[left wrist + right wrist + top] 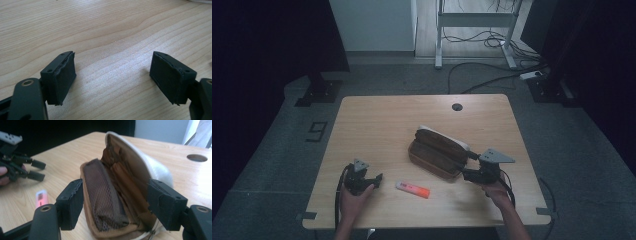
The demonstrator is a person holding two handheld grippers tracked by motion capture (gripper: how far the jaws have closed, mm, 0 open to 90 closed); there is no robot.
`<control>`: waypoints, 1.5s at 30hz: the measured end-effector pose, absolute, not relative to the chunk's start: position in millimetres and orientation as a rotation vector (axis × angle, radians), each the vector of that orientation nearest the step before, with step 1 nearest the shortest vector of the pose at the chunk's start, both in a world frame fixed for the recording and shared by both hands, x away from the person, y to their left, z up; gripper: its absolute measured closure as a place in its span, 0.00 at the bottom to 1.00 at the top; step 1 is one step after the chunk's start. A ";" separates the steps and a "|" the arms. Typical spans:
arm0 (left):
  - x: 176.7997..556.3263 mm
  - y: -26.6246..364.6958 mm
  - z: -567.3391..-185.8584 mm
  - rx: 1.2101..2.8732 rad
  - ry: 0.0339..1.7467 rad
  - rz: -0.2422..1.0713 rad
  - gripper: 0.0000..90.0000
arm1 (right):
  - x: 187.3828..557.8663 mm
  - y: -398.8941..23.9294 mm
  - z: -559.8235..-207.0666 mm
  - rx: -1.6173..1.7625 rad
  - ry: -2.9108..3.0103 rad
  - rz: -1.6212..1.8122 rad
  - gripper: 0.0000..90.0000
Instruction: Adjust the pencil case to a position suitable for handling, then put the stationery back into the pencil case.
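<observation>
Lying open, brown pencil case (438,152) shows mesh pocket (103,195).

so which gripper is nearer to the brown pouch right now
Right. The right gripper sits at the open brown pouch's end, jaws open on either side of it. The left gripper rests apart on the table, past the pink marker.

You have one open brown pouch (439,151) at table centre, one pink tube (412,189) at its seven o'clock, and two grippers.
</observation>
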State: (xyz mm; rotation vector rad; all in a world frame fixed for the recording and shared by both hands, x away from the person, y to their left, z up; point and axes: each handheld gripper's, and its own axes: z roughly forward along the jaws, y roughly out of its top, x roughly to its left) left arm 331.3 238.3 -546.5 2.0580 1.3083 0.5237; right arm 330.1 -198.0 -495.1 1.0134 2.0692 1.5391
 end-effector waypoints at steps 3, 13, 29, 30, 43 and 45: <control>331.2 238.1 -546.5 2.058 1.308 0.524 0.23 | 329.1 -197.5 -498.4 1.021 2.075 1.536 0.34; 331.1 237.9 -546.5 2.058 1.307 0.524 0.23 | 323.1 -185.0 -501.5 0.996 2.103 1.561 0.36; 330.8 237.8 -546.5 2.058 1.307 0.525 0.23 | 316.2 -143.9 -503.2 0.928 2.204 1.563 0.42; 330.8 237.7 -546.5 2.057 1.307 0.524 0.23 | 315.7 -141.1 -503.3 0.921 2.212 1.565 0.43; 330.8 237.8 -546.5 2.058 1.307 0.523 0.23 | 314.0 -106.6 -507.9 0.860 2.292 1.571 0.44; 330.9 237.8 -546.5 2.058 1.307 0.523 0.23 | 314.7 -102.0 -509.0 0.854 2.302 1.572 0.45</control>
